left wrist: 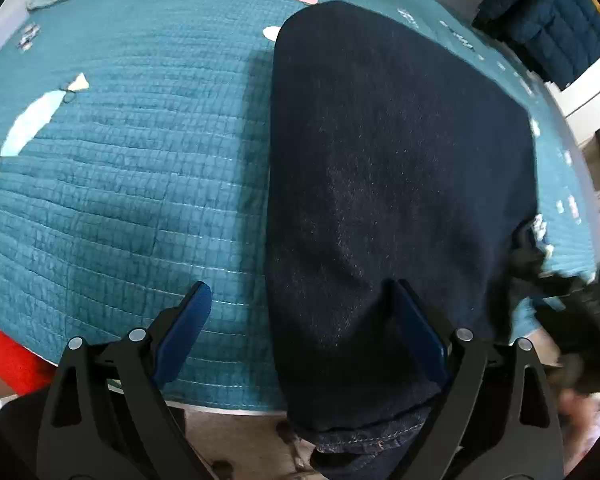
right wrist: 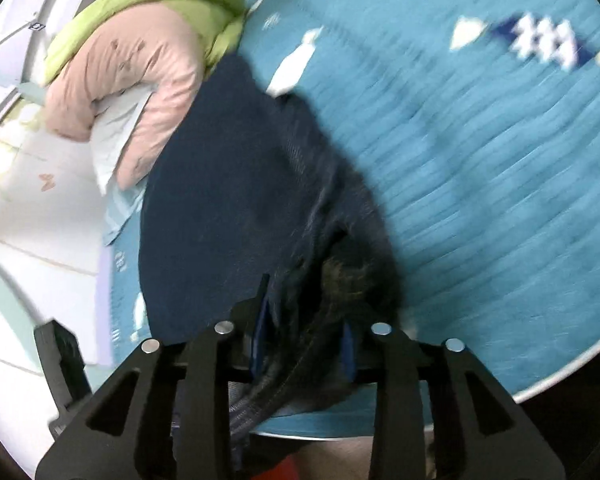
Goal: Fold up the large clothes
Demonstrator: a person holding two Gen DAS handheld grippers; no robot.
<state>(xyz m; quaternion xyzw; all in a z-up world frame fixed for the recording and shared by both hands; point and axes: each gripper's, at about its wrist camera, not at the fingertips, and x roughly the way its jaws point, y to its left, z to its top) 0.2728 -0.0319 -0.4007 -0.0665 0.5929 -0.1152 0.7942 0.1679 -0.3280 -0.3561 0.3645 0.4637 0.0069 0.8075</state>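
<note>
A large dark navy garment lies folded lengthwise on the teal quilted bedspread, its stitched hem hanging over the near edge. My left gripper is open; its right finger rests on the garment, its left finger over the quilt. In the right wrist view, my right gripper is shut on a bunched edge of the navy garment with a furry dark lining at the near bed edge. The view is motion-blurred.
A pink duvet and a green jacket lie at the bed's far end. A folded navy quilted item sits on a white surface beyond the bed. A red object is below the near-left edge.
</note>
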